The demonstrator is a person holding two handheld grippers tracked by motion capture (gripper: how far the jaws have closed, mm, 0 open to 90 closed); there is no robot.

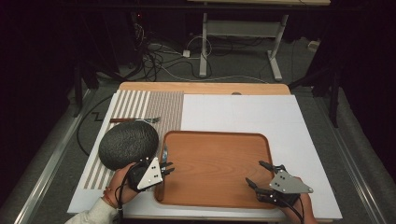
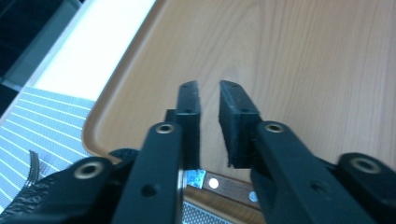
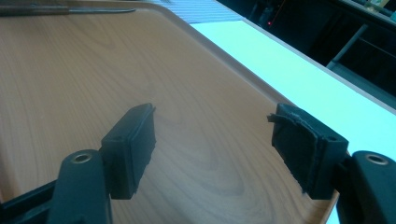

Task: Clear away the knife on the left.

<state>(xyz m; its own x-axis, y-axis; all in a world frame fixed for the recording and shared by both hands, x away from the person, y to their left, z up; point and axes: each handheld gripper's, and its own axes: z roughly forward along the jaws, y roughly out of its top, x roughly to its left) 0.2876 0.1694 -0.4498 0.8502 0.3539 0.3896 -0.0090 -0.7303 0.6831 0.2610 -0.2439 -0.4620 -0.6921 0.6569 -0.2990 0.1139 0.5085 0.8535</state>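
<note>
Left gripper (image 1: 169,168) at lower centre-left, jaws narrowly apart above wooden-handled steel knife (image 2: 219,183) on rectangular wooden tray (image 1: 215,186), right gripper (image 1: 259,175) lower right, jaws wide apart, empty.

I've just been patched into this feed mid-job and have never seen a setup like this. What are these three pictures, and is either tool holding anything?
There is no robot here: a person holds a two-jaw tool in each hand. The high view looks down on the table from above; the left tool is at the left, the right tool at the right. The other two pictures come from cameras riding on each tool, looking along its black jaws.

A wooden tray lies on a white board. A knife lies at the tray's left edge. Left of the tray sit a dark rough plate and a fork on a striped mat.

The left tool's jaws stand slightly apart with nothing between them; the right tool's are wide open and empty.
</note>
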